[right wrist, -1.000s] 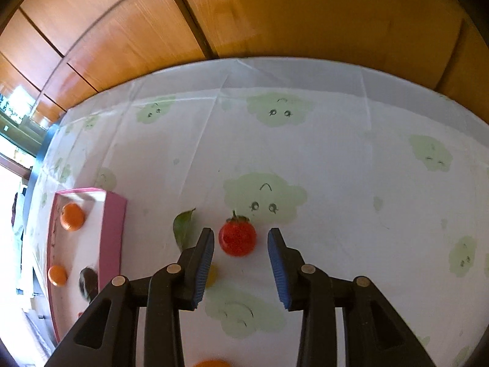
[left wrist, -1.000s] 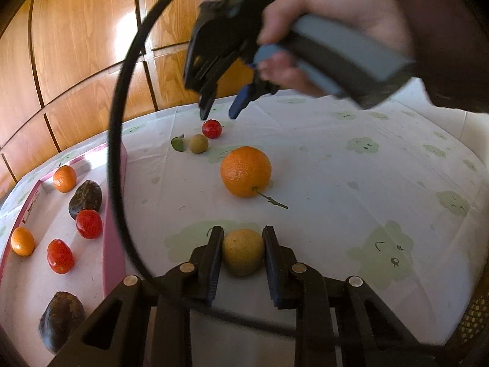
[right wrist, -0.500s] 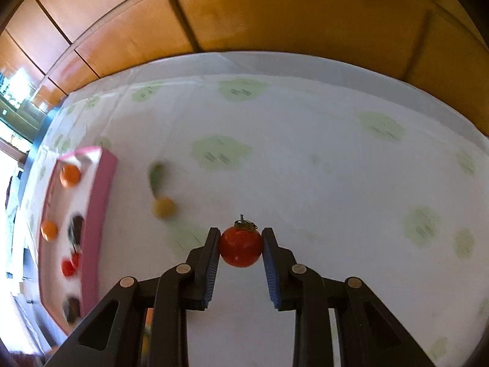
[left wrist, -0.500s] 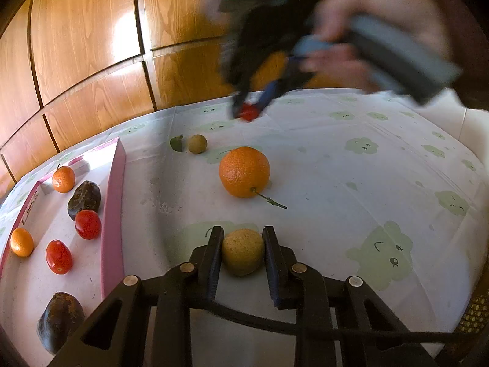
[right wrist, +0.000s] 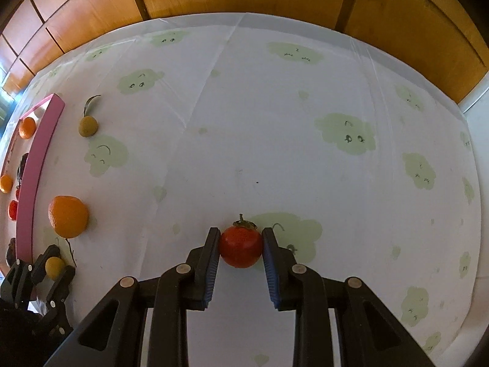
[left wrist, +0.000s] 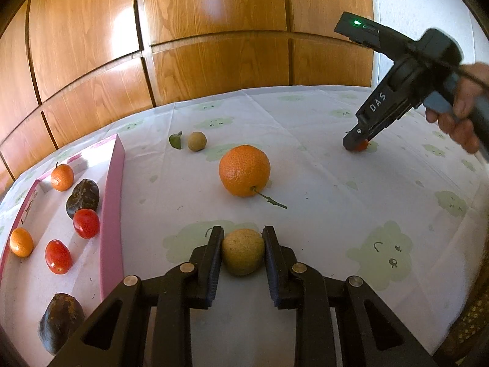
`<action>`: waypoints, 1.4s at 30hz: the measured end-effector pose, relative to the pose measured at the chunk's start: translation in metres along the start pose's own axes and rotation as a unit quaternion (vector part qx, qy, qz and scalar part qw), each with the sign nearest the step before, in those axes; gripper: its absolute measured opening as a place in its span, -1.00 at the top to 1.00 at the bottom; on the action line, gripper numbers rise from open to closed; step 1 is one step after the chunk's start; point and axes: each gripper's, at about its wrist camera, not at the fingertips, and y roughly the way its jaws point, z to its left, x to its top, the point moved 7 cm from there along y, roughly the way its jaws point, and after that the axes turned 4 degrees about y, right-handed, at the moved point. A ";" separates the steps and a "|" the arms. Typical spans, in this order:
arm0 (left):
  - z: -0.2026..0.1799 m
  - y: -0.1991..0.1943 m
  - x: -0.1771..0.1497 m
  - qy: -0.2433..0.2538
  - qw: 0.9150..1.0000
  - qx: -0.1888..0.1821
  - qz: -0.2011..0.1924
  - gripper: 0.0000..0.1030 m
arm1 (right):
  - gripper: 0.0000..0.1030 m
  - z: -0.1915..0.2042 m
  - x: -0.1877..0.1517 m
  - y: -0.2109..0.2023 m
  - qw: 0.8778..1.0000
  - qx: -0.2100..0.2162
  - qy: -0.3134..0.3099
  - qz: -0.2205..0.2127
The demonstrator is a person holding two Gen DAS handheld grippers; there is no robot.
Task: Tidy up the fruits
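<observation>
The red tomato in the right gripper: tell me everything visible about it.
The red tomato is small, round and glossy, with a dried dark-green calyx and a short stem stub on its far side, as the right wrist view shows it. It sits clamped between the blue-padded jaws of the right gripper, which press on both of its flanks. From the left wrist view it is a red spot at the gripper's tip, low over the cloud-print tablecloth; whether it touches the cloth cannot be told.

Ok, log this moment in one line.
left hand-held gripper: shut on longan | right hand-held gripper: shut on tomato | orange: on cloth
</observation>
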 end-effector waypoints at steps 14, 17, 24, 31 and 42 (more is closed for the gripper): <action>0.002 0.004 0.004 -0.032 0.999 0.002 0.039 0.51 | 0.46 0.011 -0.002 0.003 1.000 -0.008 -0.022 0.000; 0.004 0.005 0.005 -0.044 0.998 0.000 0.045 0.51 | 0.45 0.007 0.000 0.003 1.000 0.000 -0.014 0.003; 0.003 0.004 0.004 -0.044 0.998 0.007 0.041 0.50 | 0.45 0.005 0.001 0.003 1.000 0.010 -0.013 0.007; 0.002 0.002 0.003 -0.046 0.998 0.009 0.033 0.50 | 0.45 0.004 0.002 0.003 1.000 0.005 -0.024 0.005; 0.003 0.000 0.002 -0.050 0.998 0.006 0.030 0.50 | 0.45 0.018 -0.004 0.004 0.998 -0.015 -0.058 -0.011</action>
